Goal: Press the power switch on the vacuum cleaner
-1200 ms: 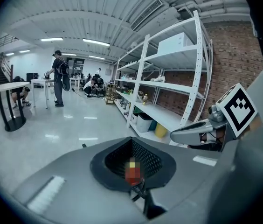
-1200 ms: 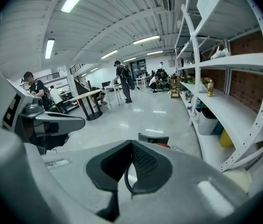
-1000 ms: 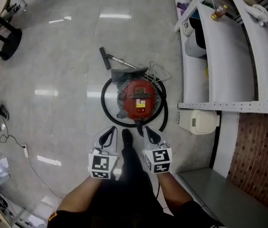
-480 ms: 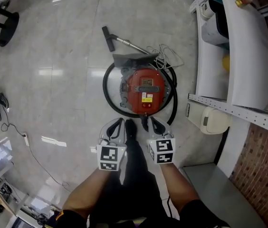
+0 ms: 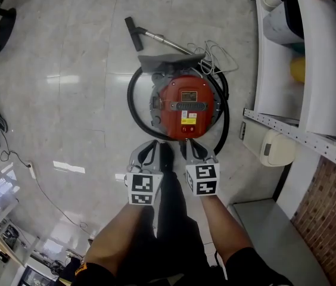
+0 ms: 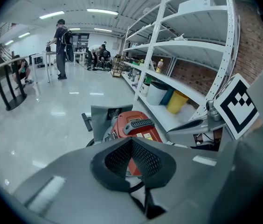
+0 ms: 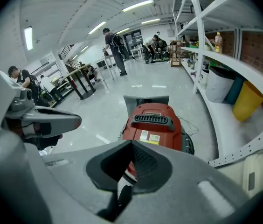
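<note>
While left gripper (image 5: 150, 146) and right gripper (image 5: 193, 146) hover near red vacuum cleaner (image 5: 186, 107) on floor (image 5: 67, 100), both jaw pairs together, empty; press not yet made, reach and push left.

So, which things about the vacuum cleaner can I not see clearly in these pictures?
- Power switch: in the head view the vacuum cleaner is too small to pick it out. In both gripper views the shut left gripper and right gripper cover its near side.
- Print on its label: too small in every view.
- Black hose: its far stretch passes behind the body in the head view.
</note>
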Tool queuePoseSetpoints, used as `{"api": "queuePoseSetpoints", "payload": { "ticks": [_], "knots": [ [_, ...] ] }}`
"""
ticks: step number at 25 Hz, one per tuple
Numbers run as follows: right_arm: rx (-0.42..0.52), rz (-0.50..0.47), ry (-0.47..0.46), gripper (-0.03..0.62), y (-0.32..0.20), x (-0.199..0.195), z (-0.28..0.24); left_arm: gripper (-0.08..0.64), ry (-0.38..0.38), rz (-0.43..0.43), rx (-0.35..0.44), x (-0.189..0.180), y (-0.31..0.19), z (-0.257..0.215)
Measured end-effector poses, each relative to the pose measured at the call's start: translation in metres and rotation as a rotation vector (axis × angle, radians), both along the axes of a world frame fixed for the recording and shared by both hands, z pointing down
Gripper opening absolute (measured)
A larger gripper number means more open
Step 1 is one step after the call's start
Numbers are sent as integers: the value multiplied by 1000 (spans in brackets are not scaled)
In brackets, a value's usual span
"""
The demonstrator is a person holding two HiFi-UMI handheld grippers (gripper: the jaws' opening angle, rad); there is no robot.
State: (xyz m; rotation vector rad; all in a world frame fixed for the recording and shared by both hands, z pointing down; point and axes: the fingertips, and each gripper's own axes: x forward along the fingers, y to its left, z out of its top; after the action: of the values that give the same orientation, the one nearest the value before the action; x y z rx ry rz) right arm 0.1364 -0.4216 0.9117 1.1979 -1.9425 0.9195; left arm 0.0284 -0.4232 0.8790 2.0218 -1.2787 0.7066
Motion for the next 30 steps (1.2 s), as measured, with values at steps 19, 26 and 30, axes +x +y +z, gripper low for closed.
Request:
{"api": "queuePoseSetpoints", "payload": {
  "ticks": [19, 26, 30],
  "knots": [
    [-138, -37, 20, -8, -4, 3, 81, 14, -73, 7, -132, 1, -1, 73],
    [-177, -60, 29, -9, -1, -6, 93, 14, -81, 12, -156, -3, 1, 80],
    [-176, -54, 31, -8, -1, -5, 95, 14, -79, 13, -154, -2, 0, 84]
  ]
}}
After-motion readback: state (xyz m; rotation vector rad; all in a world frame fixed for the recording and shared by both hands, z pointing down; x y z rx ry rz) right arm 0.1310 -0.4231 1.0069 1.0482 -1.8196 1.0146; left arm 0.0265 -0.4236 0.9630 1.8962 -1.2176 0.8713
